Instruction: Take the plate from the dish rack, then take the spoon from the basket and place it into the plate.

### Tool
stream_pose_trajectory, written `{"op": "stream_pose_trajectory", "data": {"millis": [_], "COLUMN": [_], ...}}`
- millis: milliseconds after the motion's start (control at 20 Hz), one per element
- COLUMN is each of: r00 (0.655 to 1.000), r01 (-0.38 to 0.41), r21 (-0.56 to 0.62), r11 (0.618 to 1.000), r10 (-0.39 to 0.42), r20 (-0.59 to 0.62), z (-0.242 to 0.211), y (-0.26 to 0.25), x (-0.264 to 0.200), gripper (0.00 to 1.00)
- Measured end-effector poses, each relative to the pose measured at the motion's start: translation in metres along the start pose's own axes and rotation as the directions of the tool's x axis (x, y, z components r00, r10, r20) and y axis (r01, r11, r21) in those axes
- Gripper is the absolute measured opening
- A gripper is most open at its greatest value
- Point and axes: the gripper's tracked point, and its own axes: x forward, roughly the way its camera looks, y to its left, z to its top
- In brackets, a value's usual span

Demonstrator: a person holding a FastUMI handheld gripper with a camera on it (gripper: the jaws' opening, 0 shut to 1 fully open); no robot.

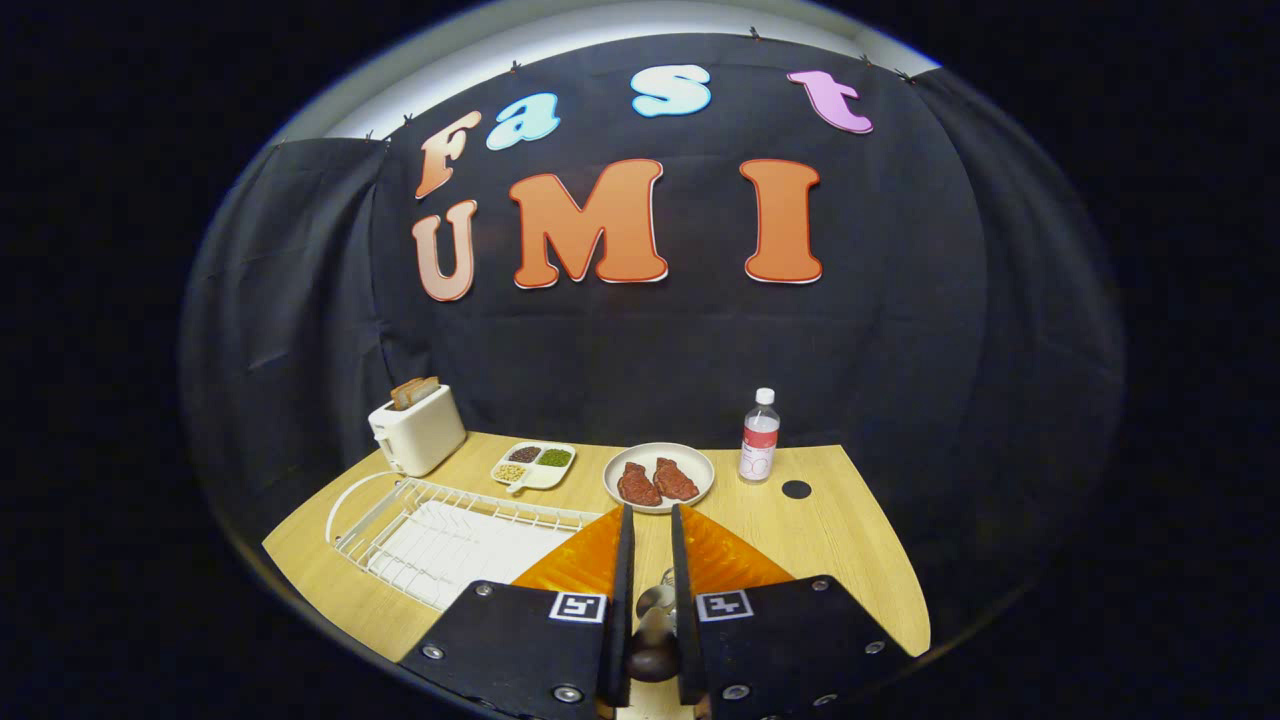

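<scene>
The fingers (652,520) are clamping the spoon (655,612) at the frame's lower centre, its bowl showing between them. The plate (659,477), just ahead, is carrying two pieces of meat; a shallow release risks the spoon bouncing onto the tabletop (830,540).

A light wood-grain table (820,540) with a curved front edge is set against black cloth walls (900,330), draped in folds at the left corner. A pale ceiling strip (560,40) is seen above the cloth. A dark round spot (796,489) is marked near the table's back right corner.
</scene>
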Motion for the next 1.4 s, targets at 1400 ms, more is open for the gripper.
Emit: {"op": "stream_pose_trajectory", "data": {"millis": [1400], "r00": [0.793], "r01": [-0.565], "r21": [-0.131], "r11": [0.814], "r10": [0.493], "r20": [-0.357], "z": [-0.19], "y": [0.179], "x": [-0.054], "gripper": [0.2]}}
